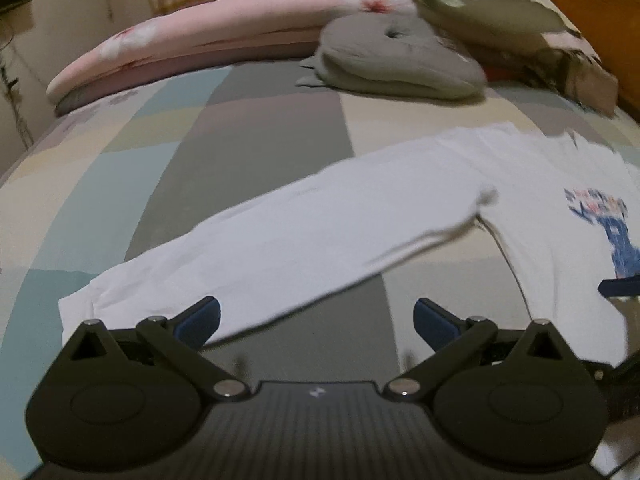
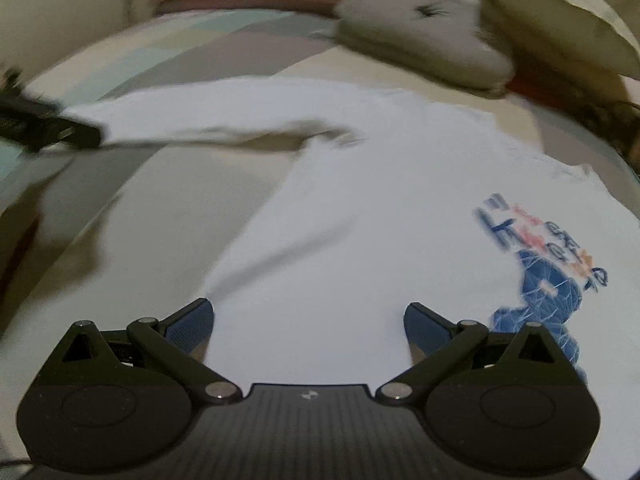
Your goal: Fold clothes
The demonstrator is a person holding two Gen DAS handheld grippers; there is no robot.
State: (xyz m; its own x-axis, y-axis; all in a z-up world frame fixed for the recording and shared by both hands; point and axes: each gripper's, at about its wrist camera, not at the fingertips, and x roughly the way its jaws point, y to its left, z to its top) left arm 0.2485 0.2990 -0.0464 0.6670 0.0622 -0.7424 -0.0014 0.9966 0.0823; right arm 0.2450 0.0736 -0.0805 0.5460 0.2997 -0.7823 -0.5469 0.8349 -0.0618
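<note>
In the left wrist view, a wall fills the upper left corner, and below it the bed, covered in blocks of grey, beige and pale blue, curves down the left edge. A long pink pillow with flower prints runs along the top from left to centre. Right of it sits a grey cushion, touching a patchwork pillow in the upper right; a strip of orange wood shows in the far right corner. The white shirt lies flat across the middle right, its blue print at the right edge, and its long sleeve stretches down to the lower left, the cuff just above the left finger. The left gripper hangs at the bottom centre, fingers spread wide with nothing between them. Bare bedding lies between sleeve and pillows, and below the sleeve at centre.

In the right wrist view, the other gripper appears as a dark blurred shape at the left edge, at the sleeve's end. Open bedding fills the lower left. The shirt body covers centre and right, the grey cushion near its top edge. The right gripper sits bottom centre, fingers apart and holding nothing, over the shirt's lower edge.
</note>
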